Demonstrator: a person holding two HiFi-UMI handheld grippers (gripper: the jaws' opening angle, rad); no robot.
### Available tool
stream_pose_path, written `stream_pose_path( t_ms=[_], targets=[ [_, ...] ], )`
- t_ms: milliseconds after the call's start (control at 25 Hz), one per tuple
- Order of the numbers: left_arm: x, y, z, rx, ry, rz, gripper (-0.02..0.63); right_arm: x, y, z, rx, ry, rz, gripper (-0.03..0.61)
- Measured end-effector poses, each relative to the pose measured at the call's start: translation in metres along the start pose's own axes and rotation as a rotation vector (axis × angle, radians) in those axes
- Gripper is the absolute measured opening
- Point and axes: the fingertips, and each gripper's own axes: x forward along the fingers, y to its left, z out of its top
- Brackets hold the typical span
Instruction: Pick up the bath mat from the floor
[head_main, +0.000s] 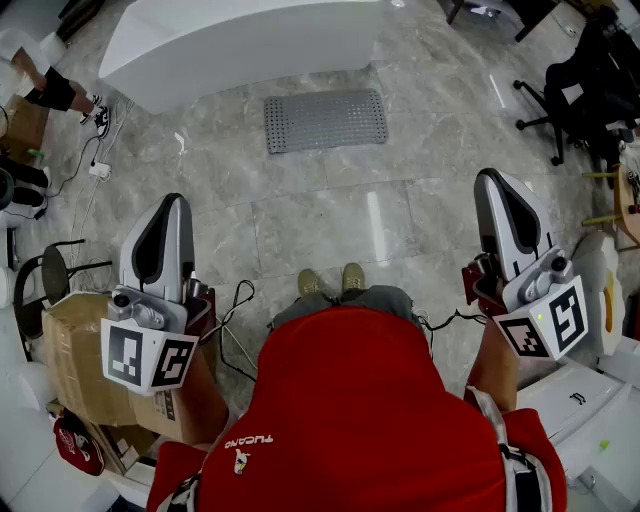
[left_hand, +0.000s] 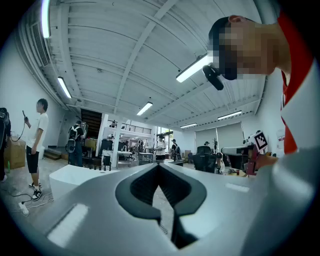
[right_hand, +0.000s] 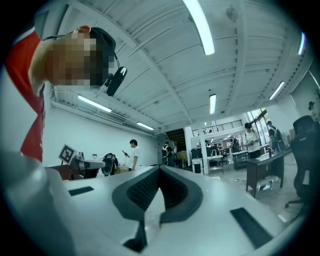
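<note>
A grey bath mat (head_main: 325, 121) with a dotted texture lies flat on the marble floor, ahead of the person's shoes, just in front of a white counter. My left gripper (head_main: 170, 205) is held up at the left, well short of the mat, its jaws shut with nothing between them. My right gripper (head_main: 497, 186) is raised at the right, also shut and empty. Both gripper views point up and outward at the ceiling and the hall; a sliver of the mat shows through the left gripper (left_hand: 159, 167) jaw gap. The right gripper (right_hand: 160, 170) shows closed tips.
A white counter (head_main: 240, 40) stands behind the mat. A cardboard box (head_main: 80, 350) and a stool (head_main: 45, 275) are at the left, with cables and a power strip (head_main: 98, 170) on the floor. Office chairs (head_main: 580, 80) stand at the right. A person (head_main: 55, 90) stands at far left.
</note>
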Motion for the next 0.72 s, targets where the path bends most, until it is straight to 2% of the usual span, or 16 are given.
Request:
stream_pose_path(
  t_ms=[400, 600, 720],
  targets=[
    [0.0, -0.002, -0.002, -0.002, 0.006, 0.001, 0.005, -0.003, -0.001, -0.002, 0.005, 0.01, -0.007, 0.002],
    [-0.001, -0.001, -0.004, -0.01, 0.01, 0.016, 0.005, -0.005, -0.008, -0.004, 0.072, -0.002, 0.0, 0.002],
    [-0.002, 0.0, -0.004, -0.008, 0.009, 0.036, 0.005, -0.008, -0.015, -0.005, 0.064, 0.002, -0.008, 0.002]
  ],
)
